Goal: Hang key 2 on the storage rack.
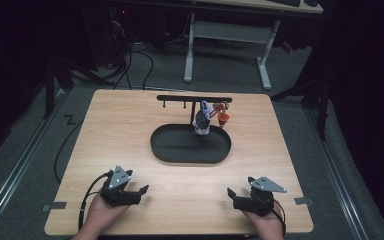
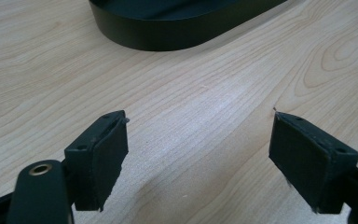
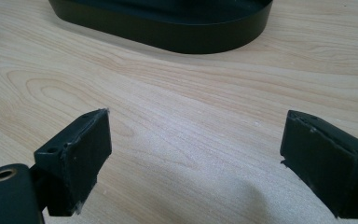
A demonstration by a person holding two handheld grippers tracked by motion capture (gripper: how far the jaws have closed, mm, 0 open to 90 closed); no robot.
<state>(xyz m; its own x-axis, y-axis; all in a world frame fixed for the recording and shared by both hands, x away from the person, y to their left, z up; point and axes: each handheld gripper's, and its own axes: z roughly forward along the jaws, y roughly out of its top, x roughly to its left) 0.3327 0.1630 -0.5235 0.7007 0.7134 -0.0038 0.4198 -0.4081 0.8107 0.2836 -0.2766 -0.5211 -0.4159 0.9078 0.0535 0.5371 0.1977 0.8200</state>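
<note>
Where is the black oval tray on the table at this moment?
In the high view the black oval tray lies at the middle of the wooden table, just in front of the black hanging stand, beyond the left tool and right tool.

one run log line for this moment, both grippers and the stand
left gripper open, empty | right gripper open, empty | both near table front edge | small items hanging on stand over tray

Table (image 1: pixel 130 130) is lit evenly from above; surroundings beyond its edges are left near-black w/ heavy vignetting. A soft shadow is cast just beside the black tray (image 1: pixel 165 150). In both gripper views wood grain is rendered sharp at mid-range — near jaws slightly soft, faint sheen seen on wood betw. them, tray rim blurred.
</note>
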